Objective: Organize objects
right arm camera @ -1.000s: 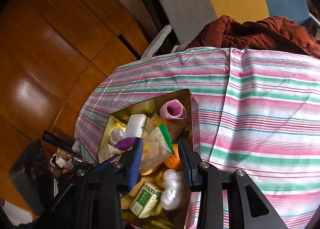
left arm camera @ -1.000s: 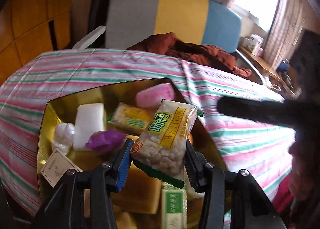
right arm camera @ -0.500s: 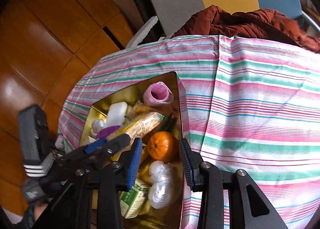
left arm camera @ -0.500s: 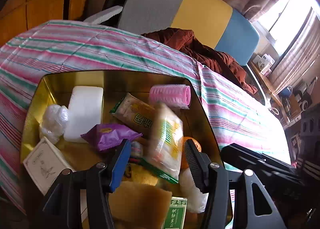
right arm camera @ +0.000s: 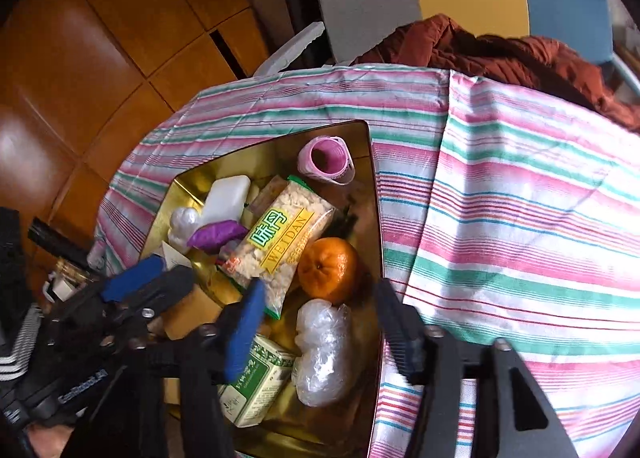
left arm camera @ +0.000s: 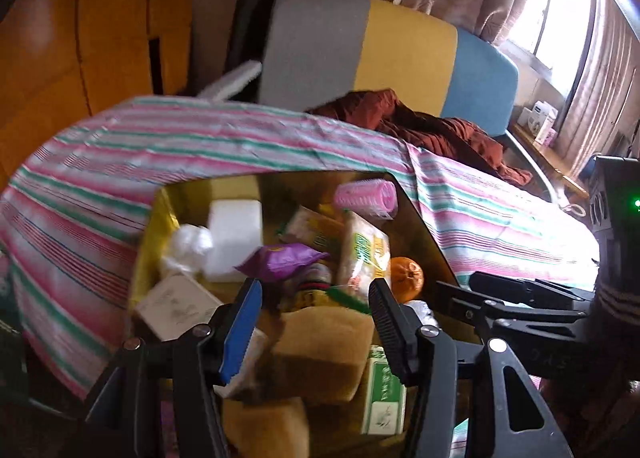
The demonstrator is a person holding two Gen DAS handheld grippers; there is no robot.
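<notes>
A gold tray [right arm camera: 372, 193] on the striped tablecloth holds many items. The green-and-yellow snack packet [right arm camera: 280, 238] [left arm camera: 362, 254] lies flat in the tray, free of both grippers. Around it lie an orange [right arm camera: 329, 271] [left arm camera: 406, 278], a pink hair roller [right arm camera: 326, 157] [left arm camera: 366, 198], a white block [right arm camera: 226, 197], a purple wrapper [right arm camera: 216, 236] and a green tea box [right arm camera: 256, 382]. My left gripper [left arm camera: 314, 322] is open and empty above the tray's near end. My right gripper [right arm camera: 318, 334] is open and empty over the tray's near right side, above a clear plastic bundle [right arm camera: 324, 350].
Tan sponges [left arm camera: 320, 350] and a white card box [left arm camera: 176, 306] lie at the tray's near end. The striped tablecloth [right arm camera: 520, 217] spreads to the right of the tray. A grey, yellow and blue chair [left arm camera: 384, 53] with a brown garment [left arm camera: 420, 125] stands behind the table.
My left gripper held the snack packet above the tray, then opened and let it go. The packet now lies in the tray and the left gripper has drawn back. The right gripper shifted slightly.
</notes>
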